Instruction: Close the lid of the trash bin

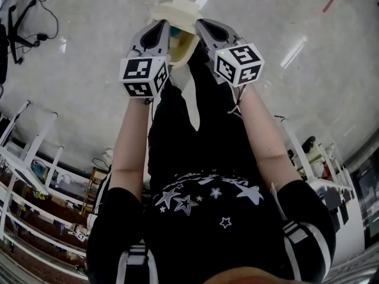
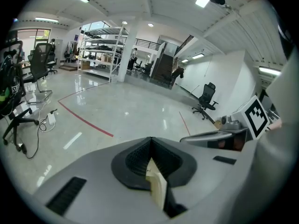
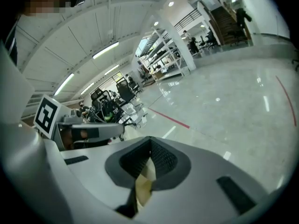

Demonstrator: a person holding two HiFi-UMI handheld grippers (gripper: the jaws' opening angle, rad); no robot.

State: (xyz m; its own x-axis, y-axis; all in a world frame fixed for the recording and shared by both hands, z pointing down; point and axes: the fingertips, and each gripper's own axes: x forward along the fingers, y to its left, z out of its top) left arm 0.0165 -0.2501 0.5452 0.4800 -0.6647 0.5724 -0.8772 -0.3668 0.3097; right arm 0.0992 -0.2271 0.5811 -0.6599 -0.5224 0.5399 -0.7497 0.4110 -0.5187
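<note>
**Both grippers are closed on the cream lid, at the top centre of the head view.**

The left gripper has its jaws closed narrow on a thin cream edge of the lid. In the left gripper view, this edge stands upright between the black pads and runs from the jaw tips back toward the camera. The right gripper holds the lid in the same way, and its view shows a cream strip pinched between the jaws. In the head view the lid lies between the two gripper tips, with its long side going from left to right of the frame and each end touching one gripper. I cannot tell if the lid is tilted or flat, and the bin under it is mostly hidden. Grey floor lies behind.
</note>
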